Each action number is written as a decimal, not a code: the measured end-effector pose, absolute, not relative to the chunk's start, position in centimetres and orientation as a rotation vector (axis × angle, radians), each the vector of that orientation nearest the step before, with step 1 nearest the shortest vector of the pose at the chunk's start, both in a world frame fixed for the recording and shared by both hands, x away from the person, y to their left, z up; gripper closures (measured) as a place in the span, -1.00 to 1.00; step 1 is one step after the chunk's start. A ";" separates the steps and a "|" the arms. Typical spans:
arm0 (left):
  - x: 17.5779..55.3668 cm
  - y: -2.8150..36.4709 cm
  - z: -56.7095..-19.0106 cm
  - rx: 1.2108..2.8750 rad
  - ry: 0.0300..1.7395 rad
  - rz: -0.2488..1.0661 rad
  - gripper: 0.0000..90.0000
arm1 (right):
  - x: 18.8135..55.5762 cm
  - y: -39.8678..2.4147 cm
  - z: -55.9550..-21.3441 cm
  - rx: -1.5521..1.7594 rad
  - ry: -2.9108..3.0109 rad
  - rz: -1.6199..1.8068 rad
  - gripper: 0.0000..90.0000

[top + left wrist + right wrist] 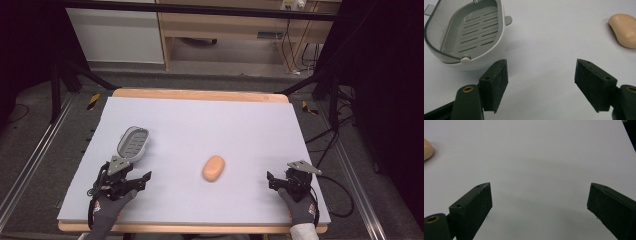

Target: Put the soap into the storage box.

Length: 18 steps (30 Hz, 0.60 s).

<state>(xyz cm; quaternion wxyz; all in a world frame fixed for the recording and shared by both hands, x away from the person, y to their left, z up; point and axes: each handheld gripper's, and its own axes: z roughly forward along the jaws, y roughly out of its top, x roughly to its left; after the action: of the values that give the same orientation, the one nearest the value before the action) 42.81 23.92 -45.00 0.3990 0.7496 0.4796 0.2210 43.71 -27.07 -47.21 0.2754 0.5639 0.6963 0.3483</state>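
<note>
At the near edge of the table (200,220), two gloved hands each hold a gripper. The left gripper (131,181) is at the near left, low over the white mat (200,125), and its jaws stand wide apart with nothing between them. In the left gripper view the same gripper (541,85) shows bare mat between its black pads (496,82). The right gripper (278,181) is at the near right, also low over the mat, and its jaws are wide open too and hold nothing. In the right gripper view this gripper (539,207) has only plain mat ahead of it.

A little farther, between the two grippers and near the middle of the mat, lies the soap (213,168), a peach-coloured oval bar. It lies flat and is well apart from both grippers.

Farther on the left, just beyond the left gripper, stands the soap dish (133,142). It is grey with a slotted inner tray, and it is empty. In the left gripper view the dish (469,32) is just beside the left pad, but I cannot tell if they touch.
</note>
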 end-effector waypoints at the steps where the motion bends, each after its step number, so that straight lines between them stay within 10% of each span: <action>1: 42.8 23.8 -44.9 1.901 1.208 0.555 -0.41 | 43.7 -27.0 -47.1 1.515 1.866 0.935 -0.86; 18: 44.0 20.3 -42.5 1.881 1.126 0.537 -0.40 | 43.6 -26.8 -46.5 1.510 1.846 0.959 -0.87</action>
<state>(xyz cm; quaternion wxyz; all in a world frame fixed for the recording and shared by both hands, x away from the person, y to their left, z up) 44.02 20.26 -42.48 0.4280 0.7531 0.4509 0.2152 43.62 -26.80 -46.54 0.2817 0.5635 0.6892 0.3578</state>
